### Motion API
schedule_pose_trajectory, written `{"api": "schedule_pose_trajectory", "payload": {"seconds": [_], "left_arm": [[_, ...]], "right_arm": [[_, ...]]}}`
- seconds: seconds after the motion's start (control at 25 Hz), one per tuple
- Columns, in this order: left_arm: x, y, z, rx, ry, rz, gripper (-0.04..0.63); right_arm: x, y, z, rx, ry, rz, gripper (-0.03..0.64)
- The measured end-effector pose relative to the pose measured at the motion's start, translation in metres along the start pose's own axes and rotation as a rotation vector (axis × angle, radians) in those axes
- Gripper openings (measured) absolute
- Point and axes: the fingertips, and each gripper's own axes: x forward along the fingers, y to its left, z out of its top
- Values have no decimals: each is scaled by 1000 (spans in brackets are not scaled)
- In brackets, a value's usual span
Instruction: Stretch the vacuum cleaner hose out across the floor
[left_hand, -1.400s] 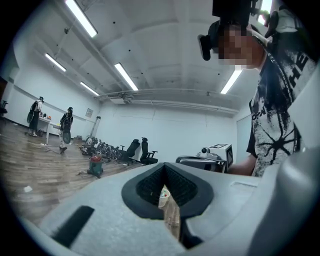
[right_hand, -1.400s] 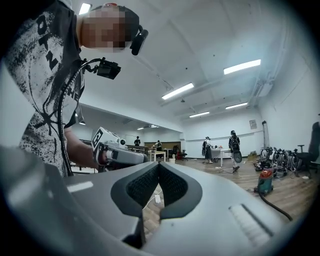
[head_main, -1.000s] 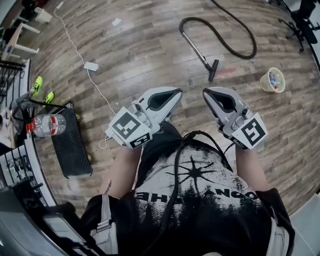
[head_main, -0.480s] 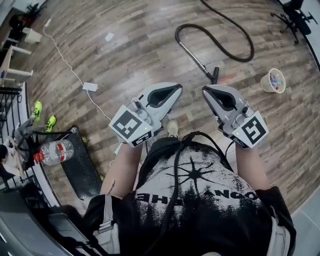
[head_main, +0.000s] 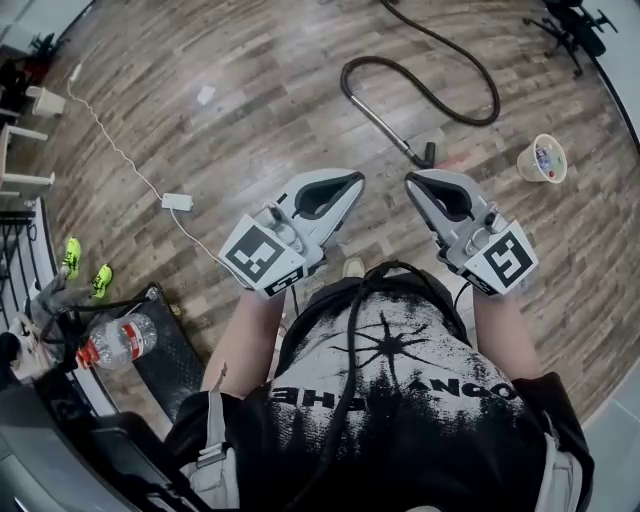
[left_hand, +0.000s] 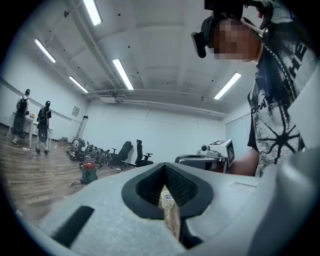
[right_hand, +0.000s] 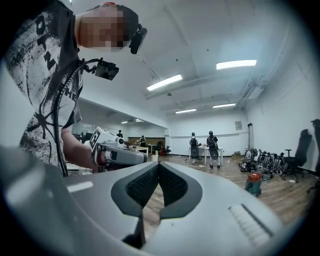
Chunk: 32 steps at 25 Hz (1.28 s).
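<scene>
Black hose (head_main: 497, 100) — bottle (head_main: 120, 340) label unreadable

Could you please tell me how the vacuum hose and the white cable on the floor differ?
The vacuum hose is black and thick; the cable is white and thin. The hose curls into a loop; the cable trails in a long, gently wavy line. Both lie loose on the wooden floor.

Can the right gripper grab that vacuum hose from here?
Probably not yet: the right gripper, fingers shut, is held well above the floor, and the vacuum hose lies ahead. Nothing blocks the way.
</scene>
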Motion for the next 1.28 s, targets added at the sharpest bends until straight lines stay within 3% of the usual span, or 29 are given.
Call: {"api": "schedule_pose_trajectory", "payload": {"seconds": [0.56,1.28], "left_arm": [[12,50,-7,-15,14,-20,0],[145,185,26,-17,17,151,0]], "right_arm": [[32,-44,-16,4,64,-10,8],[98,-241,1,-9,-19,163,8]]}}
